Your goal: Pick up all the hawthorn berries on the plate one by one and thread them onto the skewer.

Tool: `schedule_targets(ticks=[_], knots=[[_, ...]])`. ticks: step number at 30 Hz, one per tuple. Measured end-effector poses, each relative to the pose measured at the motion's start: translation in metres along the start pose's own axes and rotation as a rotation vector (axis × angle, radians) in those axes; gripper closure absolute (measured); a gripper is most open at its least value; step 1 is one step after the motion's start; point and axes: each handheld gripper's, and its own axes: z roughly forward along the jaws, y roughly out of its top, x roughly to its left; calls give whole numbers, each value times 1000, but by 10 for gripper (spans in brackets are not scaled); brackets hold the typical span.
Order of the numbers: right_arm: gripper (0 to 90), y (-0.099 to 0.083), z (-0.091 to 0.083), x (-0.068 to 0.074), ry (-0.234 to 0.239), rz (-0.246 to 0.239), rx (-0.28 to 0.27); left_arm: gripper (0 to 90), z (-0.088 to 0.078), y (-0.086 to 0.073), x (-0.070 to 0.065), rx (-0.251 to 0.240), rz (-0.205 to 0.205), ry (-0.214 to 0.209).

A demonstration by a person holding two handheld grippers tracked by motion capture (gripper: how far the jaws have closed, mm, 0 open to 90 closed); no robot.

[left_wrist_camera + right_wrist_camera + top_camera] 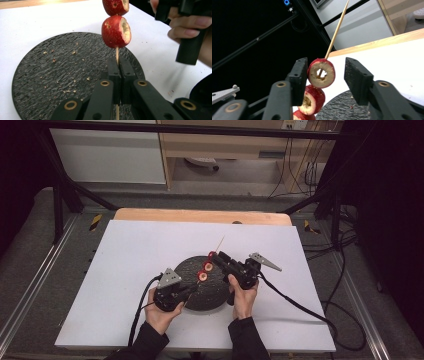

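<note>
Clamped skewer [117, 53] upright in left gripper [119, 65] over slate plate [50, 75] near table's front edge, right gripper [325, 75] spread around, not pressing, top hawthorn ring [321, 73]; three threaded, bare tip left.

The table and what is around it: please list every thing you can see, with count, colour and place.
Hollowed fruit pieces: three showing, red skin with pale flesh, threaded on the skewer above the plate.
Wooden skewer: one, pale wood, slanting up through the fruit.
Round plate: one, black and rough, with crumbs, at the table's middle.
Table: one, white top, wooden strip at the far edge.
Frame bars: black, around the table.
Cables: black, on the floor at the right.
Left gripper: black, shut on the skewer's lower end.
Right gripper: black, jaws open, one on each side of the top fruit piece.
Hands: two, dark sleeves, at the near edge.
</note>
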Motion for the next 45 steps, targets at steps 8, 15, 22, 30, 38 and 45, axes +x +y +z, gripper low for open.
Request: schedule_targets(ticks=[8, 15, 22, 30, 38, 45], knots=[[284, 15, -12, -4, -35, -95, 109, 888, -8, -5, 10, 14, 1, 7], [114, 14, -20, -15, -98, -220, 260, 887, -16, -6, 20, 29, 7, 4], [43, 12, -34, -25, -142, -302, 374, 887, -23, -5, 26, 45, 22, 11], [6, 3, -57, -42, -184, -357, 480, 887, -26, 0, 32, 87, 38, 15], [5, -5, -80, -59, -217, -366, 528, 887, -22, 4, 36, 123, 42, 21], [5, -14, -95, -68, -225, -381, 568, 887, -13, 10, 39, 180, 57, 34]])
